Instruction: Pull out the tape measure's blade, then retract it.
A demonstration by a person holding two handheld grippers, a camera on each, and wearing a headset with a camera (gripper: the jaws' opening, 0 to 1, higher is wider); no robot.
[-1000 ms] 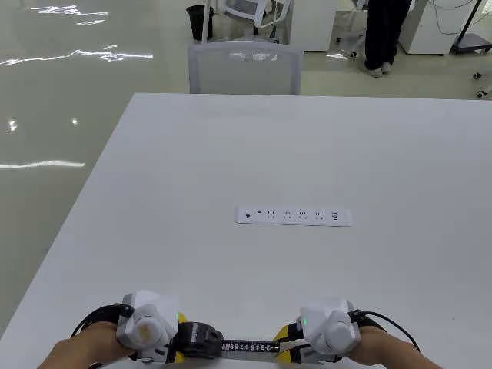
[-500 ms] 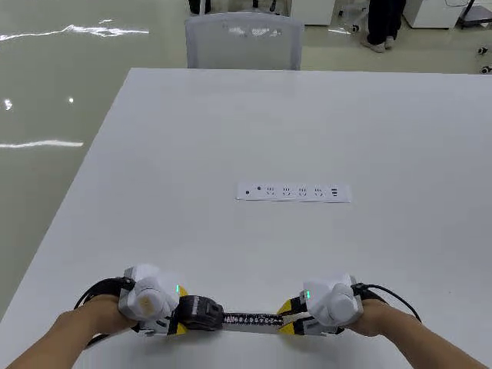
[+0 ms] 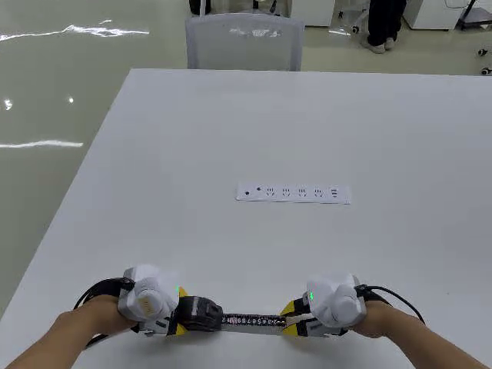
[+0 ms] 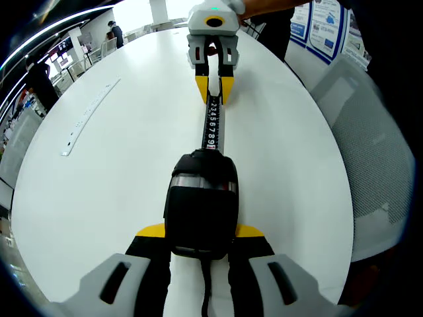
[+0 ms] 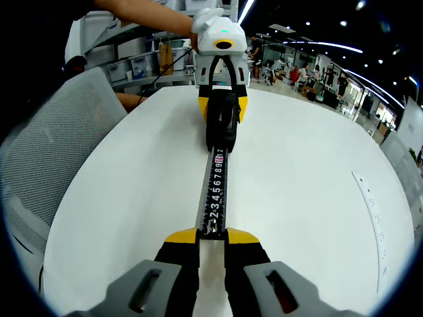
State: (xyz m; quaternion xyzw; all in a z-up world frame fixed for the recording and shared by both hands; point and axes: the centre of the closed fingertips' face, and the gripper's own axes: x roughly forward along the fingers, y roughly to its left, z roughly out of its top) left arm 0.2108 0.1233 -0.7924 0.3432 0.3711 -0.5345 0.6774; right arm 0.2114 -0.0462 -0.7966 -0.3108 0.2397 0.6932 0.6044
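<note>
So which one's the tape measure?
Look at the white table's near edge, between the two tools. The tape measure is the black case in the left tool, its numbered blade reaching the right tool; the power strip beyond is flat and white.

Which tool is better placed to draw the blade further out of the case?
Right, probably. The right tool pinches the blade at its end; the left tool clamps the tape measure case, anchoring it.
</note>
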